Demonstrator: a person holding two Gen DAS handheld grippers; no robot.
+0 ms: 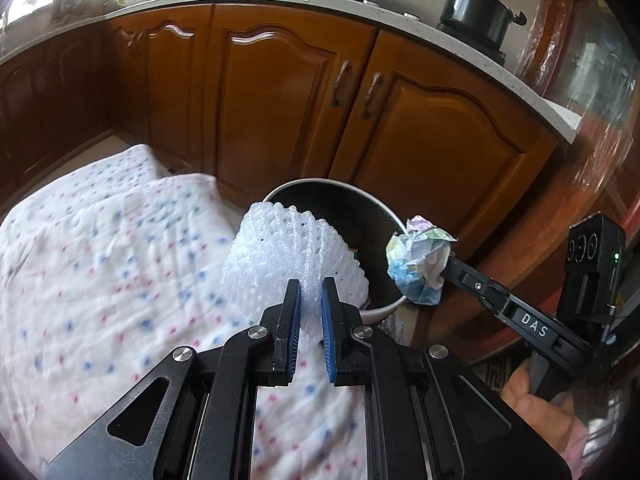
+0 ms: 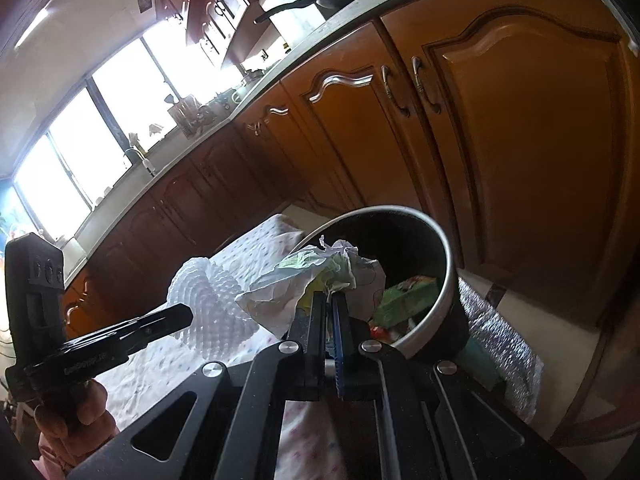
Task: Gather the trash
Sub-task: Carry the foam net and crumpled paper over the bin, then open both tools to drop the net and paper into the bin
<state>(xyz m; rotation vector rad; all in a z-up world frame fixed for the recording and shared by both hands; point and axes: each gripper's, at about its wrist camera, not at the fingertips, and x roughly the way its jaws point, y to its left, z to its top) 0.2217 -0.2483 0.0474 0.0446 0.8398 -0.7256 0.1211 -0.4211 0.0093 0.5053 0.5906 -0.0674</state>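
Left gripper (image 1: 311, 284): you have it clamped on the white foam fruit net (image 1: 294, 258), centre of the left wrist view, in front of the bin's near rim.
Right gripper (image 2: 329, 294): you hold its fingers pinched shut on the crumpled paper wad (image 2: 316, 284), lower centre of the right wrist view, at the bin's mouth.
Trash bin (image 2: 436, 248): round, dark inside with a pale rim, right of centre; a green packet (image 2: 404, 294) lies in it.
Dotted cloth (image 1: 100, 264): spreads over the lower left of the left wrist view.
Cabinet doors (image 1: 280, 92): brown wood, across the upper half.
Bubble wrap (image 2: 496, 344): lower right, just beside the bin.
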